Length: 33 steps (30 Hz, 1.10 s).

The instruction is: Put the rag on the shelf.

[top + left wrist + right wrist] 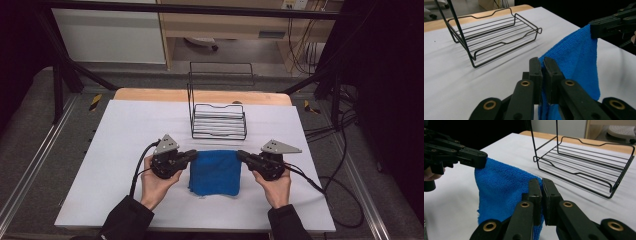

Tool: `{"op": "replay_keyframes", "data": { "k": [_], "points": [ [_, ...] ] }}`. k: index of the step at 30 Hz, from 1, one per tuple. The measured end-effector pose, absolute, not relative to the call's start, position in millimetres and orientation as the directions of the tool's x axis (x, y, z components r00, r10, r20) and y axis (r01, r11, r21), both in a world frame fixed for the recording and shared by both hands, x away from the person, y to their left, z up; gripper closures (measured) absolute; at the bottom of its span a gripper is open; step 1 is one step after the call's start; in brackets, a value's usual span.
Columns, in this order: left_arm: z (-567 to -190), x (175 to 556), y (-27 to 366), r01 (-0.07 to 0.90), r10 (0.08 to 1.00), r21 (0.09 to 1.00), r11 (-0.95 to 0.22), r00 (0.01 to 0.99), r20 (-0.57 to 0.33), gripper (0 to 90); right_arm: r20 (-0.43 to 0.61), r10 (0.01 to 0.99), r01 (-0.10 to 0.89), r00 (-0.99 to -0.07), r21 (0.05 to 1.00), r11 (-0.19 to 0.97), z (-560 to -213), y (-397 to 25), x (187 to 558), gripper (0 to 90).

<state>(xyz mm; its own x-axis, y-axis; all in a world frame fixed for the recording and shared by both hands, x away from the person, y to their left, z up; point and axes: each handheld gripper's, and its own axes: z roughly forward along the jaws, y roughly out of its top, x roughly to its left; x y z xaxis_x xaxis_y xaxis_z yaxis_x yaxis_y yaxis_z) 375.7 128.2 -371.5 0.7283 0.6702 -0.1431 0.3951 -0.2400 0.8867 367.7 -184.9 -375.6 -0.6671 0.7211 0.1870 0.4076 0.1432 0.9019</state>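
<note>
Blue cloth [215,171] hangs stretched between left gripper [186,157] and right gripper [243,156], both jaws clamped on its top corners; wire rack [219,121] stands just beyond.

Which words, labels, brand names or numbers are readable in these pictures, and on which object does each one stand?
None is readable.
The blue cloth, the wire rack and both grippers, left and right, carry no visible text.
A small plate on the wooden cabinet behind the table is too blurred to read.

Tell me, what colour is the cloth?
The cloth is bright blue, clearest in the right gripper view.
</note>
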Motion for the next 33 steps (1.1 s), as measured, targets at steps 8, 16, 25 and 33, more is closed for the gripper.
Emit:
{"op": "replay_keyframes", "data": {
  "k": [8,16,25,33],
  "points": [
    [-357.7,371.6,128.0,0.347,0.668,0.911,-0.222,0.735,-0.117,85.4,0.148,0.724,0.354,-0.673,0.925,0.140,-359.8,-186.2,362.1,86.9],
    [-342.4,372.0,126.6,0.302,0.669,0.934,-0.190,0.737,-0.102,85.4,0.109,0.732,0.296,-0.673,0.946,0.132,-343.7,-187.8,358.7,86.9],
    [-324.8,380.1,126.5,0.261,0.674,0.957,-0.129,0.731,-0.108,85.4,0.080,0.744,0.243,-0.663,0.964,0.112,-324.5,-188.1,361.3,86.9],
    [-306.8,388.7,125.6,0.209,0.686,0.973,-0.100,0.723,-0.085,85.5,0.054,0.758,0.184,-0.650,0.979,0.088,-301.8,-186.1,367.2,87.0]
  ]
}}
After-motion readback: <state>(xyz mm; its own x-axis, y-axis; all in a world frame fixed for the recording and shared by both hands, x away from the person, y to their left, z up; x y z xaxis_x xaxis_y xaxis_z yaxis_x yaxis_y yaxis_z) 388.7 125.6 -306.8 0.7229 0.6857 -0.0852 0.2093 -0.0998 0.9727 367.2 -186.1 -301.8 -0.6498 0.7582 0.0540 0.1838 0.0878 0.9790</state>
